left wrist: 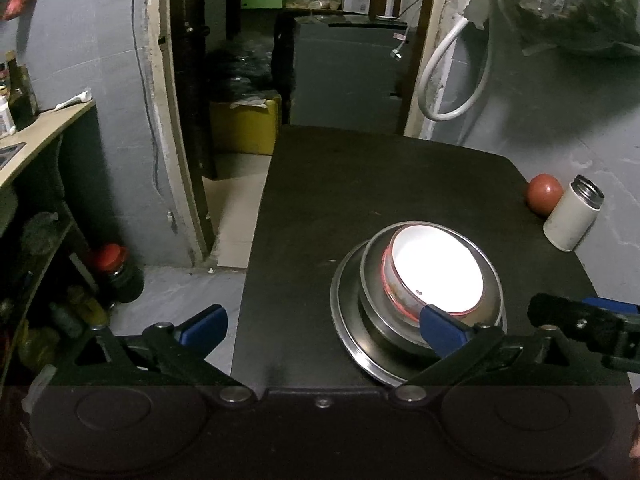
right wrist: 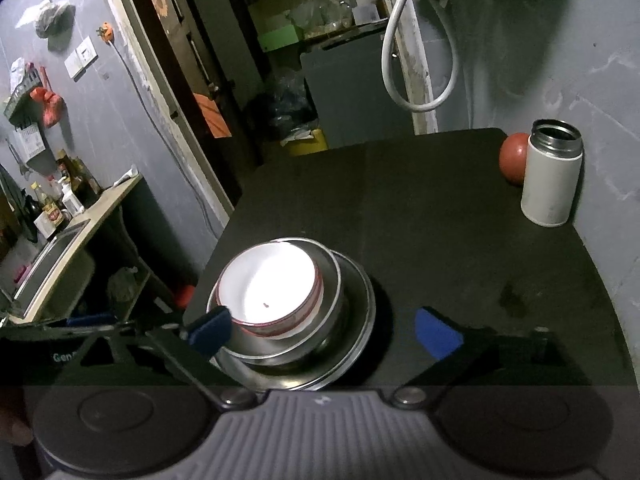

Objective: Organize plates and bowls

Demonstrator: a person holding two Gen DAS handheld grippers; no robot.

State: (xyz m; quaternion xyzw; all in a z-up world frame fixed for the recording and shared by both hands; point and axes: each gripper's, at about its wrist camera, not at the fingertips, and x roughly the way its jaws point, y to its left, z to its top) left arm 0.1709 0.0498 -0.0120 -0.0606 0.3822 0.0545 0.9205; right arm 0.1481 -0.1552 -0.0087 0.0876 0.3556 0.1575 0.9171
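your left gripper (left wrist: 324,330) and right gripper (right wrist: 324,330) gape wide, holding nothing. the white bowl (right wrist: 269,284) sits nested in the steel bowl (right wrist: 280,350) on the plate (right wrist: 356,340), between both sets of fingers; keep clear of the rims.

Both views pretty dim, light from overhead. White bowl (left wrist: 438,270) totally blown out w/ glare, dark table (right wrist: 440,216) swallows detail. Heavy fisheye bend + black corners, far doorway murky, slightly soft.

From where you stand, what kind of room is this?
Probably a small home kitchen or a room next to one: a counter with a sink, sauce bottles beside it, and stacked dishes on a dark table.
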